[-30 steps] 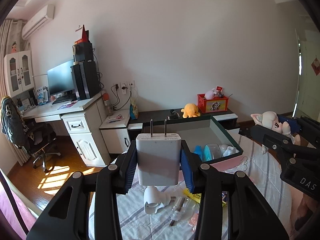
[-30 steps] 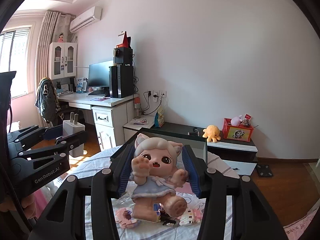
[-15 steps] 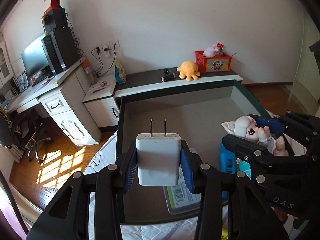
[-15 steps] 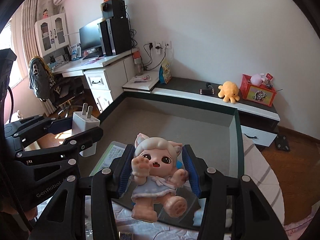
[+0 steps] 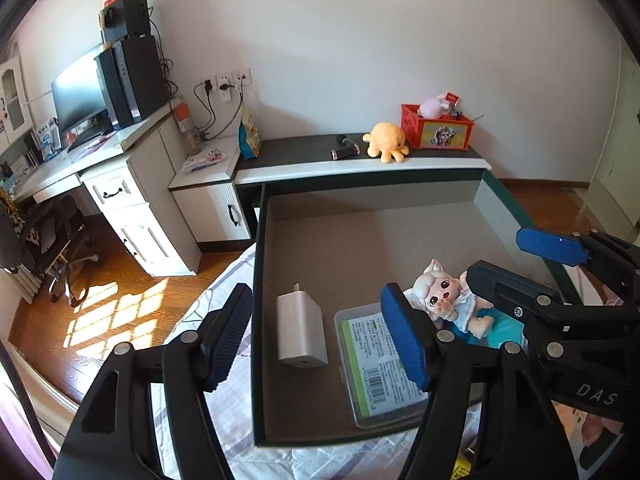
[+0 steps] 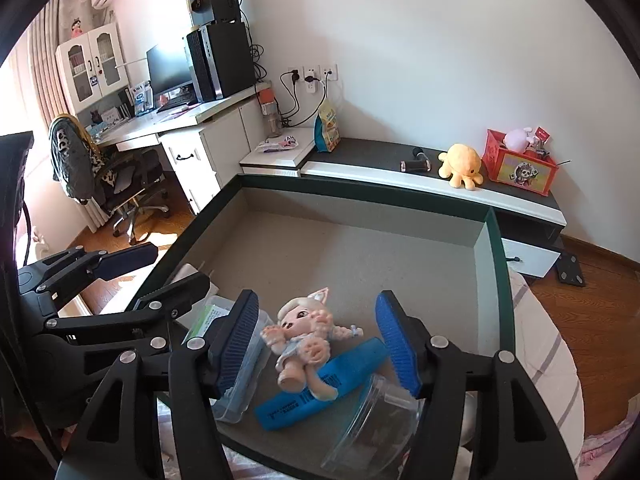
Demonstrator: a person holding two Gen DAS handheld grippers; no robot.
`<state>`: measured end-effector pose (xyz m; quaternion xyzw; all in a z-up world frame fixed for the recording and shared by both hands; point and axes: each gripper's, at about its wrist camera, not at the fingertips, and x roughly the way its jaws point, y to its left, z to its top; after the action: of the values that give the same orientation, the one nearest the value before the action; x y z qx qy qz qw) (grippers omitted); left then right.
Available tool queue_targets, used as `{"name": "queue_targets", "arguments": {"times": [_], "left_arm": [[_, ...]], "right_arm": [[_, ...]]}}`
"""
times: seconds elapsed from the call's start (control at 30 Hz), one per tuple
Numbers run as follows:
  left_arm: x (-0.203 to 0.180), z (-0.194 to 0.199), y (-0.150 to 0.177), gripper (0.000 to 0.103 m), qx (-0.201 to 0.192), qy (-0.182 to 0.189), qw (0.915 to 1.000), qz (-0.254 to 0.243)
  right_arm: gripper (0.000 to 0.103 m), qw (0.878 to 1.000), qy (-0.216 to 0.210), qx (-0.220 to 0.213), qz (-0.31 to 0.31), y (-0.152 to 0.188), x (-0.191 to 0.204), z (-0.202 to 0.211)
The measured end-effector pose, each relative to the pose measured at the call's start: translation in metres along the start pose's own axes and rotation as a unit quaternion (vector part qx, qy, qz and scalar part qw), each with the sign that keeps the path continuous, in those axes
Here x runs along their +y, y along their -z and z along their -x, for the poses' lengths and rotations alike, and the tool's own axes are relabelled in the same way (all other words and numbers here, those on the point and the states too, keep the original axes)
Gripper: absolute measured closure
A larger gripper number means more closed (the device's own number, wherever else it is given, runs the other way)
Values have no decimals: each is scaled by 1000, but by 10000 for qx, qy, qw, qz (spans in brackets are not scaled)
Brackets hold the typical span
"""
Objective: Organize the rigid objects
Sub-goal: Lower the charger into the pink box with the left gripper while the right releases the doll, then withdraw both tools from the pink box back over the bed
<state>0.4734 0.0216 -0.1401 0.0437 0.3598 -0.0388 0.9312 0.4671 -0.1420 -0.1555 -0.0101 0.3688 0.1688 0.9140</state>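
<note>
A white plug charger (image 5: 301, 332) lies on the grey floor of the dark-rimmed box (image 5: 257, 280), below my open, empty left gripper (image 5: 318, 336). A cat-eared doll (image 6: 306, 338) lies in the box on a blue marker (image 6: 324, 384), below my open, empty right gripper (image 6: 318, 344). The doll also shows in the left wrist view (image 5: 444, 300), between the right gripper's fingers (image 5: 552, 246). The left gripper (image 6: 148, 276) shows at the left of the right wrist view.
A clear lidded case with a green label (image 5: 380, 364) lies in the box beside the charger. A clear plastic tub (image 6: 376, 424) lies at the box's near corner. The box rests on a striped bedsheet (image 5: 236, 396). A desk, cabinet and low shelf stand beyond.
Both grippers have opened. The charger has dropped from the left gripper and the doll from the right gripper; both now lie inside the box.
</note>
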Motion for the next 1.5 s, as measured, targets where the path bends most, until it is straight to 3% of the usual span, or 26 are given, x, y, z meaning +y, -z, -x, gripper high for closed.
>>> {"name": "queue_targets", "arguments": {"times": [0.1, 0.33, 0.4, 0.5, 0.73, 1.07, 1.5], "left_arm": [[5, 46, 5, 16, -451, -54, 9988, 155], [4, 165, 49, 0, -1483, -276, 9881, 308], [4, 193, 66, 0, -1673, -262, 9849, 362], [1, 230, 91, 0, -1885, -179, 9809, 436], [-11, 296, 149, 0, -2293, -430, 9716, 406], [-20, 343, 187, 0, -2553, -518, 9647, 392], [-28, 356, 196, 0, -2647, -556, 9621, 344]], "right_arm": [[22, 9995, 110, -289, -7, 2, 10, 32], [12, 9911, 479, -1235, 150, 29, 46, 137], [0, 9868, 604, -1491, 175, 45, 57, 167], [0, 9807, 732, -1797, 222, 68, 73, 207], [0, 9707, 1055, -2143, 240, 122, 102, 270], [0, 9585, 1366, -2494, 207, 177, 126, 325], [0, 9552, 1448, -2573, 193, 191, 130, 346]]}}
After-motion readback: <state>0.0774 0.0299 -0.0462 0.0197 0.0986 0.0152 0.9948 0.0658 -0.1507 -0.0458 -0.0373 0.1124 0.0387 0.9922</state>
